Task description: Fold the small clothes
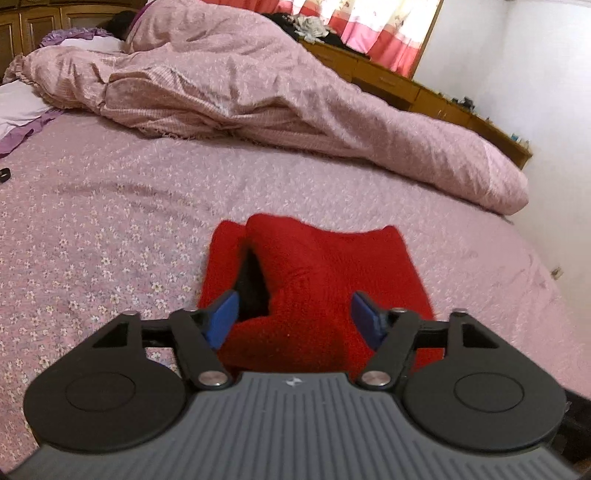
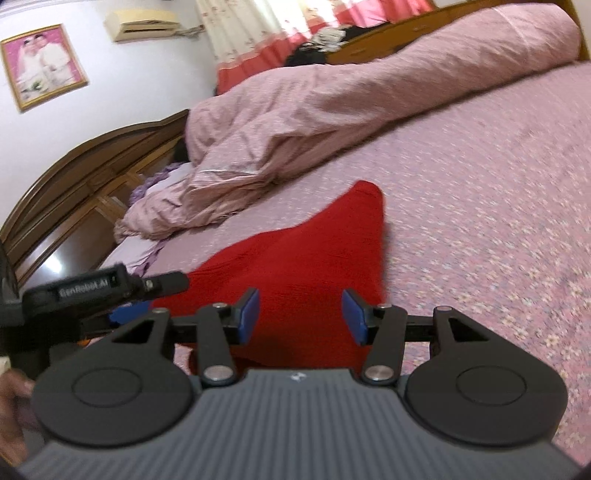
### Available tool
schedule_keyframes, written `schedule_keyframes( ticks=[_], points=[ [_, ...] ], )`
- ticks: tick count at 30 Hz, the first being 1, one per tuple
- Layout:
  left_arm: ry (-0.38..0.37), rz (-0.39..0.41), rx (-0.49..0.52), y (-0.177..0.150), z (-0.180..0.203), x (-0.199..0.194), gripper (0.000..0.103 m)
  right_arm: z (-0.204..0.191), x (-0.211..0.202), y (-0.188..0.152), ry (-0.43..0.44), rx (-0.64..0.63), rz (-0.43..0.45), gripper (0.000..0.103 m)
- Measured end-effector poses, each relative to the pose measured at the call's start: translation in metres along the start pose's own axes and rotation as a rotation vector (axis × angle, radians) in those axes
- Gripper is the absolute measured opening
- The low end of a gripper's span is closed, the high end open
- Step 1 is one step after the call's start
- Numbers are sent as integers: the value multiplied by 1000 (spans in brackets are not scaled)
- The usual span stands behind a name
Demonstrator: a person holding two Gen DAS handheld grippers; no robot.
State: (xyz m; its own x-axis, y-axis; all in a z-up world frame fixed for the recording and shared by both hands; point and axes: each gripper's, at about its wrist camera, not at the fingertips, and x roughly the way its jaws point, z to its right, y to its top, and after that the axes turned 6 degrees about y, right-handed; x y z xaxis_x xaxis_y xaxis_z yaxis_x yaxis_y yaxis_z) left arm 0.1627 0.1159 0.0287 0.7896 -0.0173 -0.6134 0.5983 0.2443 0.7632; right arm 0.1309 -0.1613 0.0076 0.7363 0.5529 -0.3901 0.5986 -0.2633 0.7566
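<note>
Red knitted garment (image 1: 325,280), small, partly folded with a dark opening on its left: lies on the pink floral bedsheet (image 1: 110,221), directly ahead of and beneath both tongs. Left gripper (image 1: 293,317): blue pads spread, released above the cloth. Right gripper (image 2: 300,315): likewise spread, grasping nothing. Rumpled pink quilt (image 1: 258,96): beyond the garment.

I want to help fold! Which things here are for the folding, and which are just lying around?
For the folding:
- red garment
- left claw, open
- right claw, open

Just lying around:
- pink duvet
- purple pillow
- framed photo
- curtains
</note>
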Motion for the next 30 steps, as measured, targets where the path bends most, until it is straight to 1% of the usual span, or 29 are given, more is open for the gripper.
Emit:
schedule_keyframes(
  ticks=[1, 2, 3, 4, 6, 8, 11, 13, 15, 16, 17, 19, 21, 24, 27, 30],
  points=[
    [10, 0, 6, -2, 0, 3, 55, 4, 2, -1, -6, 15, -3, 53],
    [21, -2, 10, -4, -1, 6, 48, 8, 3, -1, -13, 31, -7, 53],
    [21, -6, 9, -5, -3, 7, 38, 12, 4, -2, -17, 44, -11, 54],
    [3, -11, -3, -7, -6, 8, 27, 17, 7, -2, -22, 58, -16, 54],
    [-23, -8, -18, -9, -12, 4, 23, 24, 13, -3, -30, 90, -27, 54],
    [-21, 21, -8, -12, -15, -6, 20, 31, 18, -3, -12, 124, -37, 54],
    [-1, 39, -36, -21, -27, -23, 16, 33, 22, -1, 35, 150, -50, 54],
    [30, 35, -76, -28, -39, -30, 10, 26, 22, 1, 63, 126, -56, 54],
    [98, 32, -83, -35, -51, -33, 9, 18, 23, 2, 87, 94, -61, 54],
    [137, 21, -82, -37, -57, -31, 9, 14, 24, 1, 77, 75, -61, 54],
    [148, 2, -98, -38, -64, -29, 9, 11, 26, 1, 62, 57, -62, 54],
    [123, -24, -159, -39, -78, -27, 9, 7, 30, -2, 55, 32, -70, 54],
    [111, -11, -181, -37, -83, -29, 10, 1, 31, -3, 51, -11, -76, 54],
    [104, 23, -159, -27, -81, -34, 11, -9, 32, -3, 33, -87, -79, 54],
    [55, 39, -143, -13, -73, -33, 11, -7, 32, -1, 29, -81, -77, 54],
    [-3, 23, -135, -3, -62, -27, 12, -7, 32, -1, 29, -84, -78, 54]
  ],
)
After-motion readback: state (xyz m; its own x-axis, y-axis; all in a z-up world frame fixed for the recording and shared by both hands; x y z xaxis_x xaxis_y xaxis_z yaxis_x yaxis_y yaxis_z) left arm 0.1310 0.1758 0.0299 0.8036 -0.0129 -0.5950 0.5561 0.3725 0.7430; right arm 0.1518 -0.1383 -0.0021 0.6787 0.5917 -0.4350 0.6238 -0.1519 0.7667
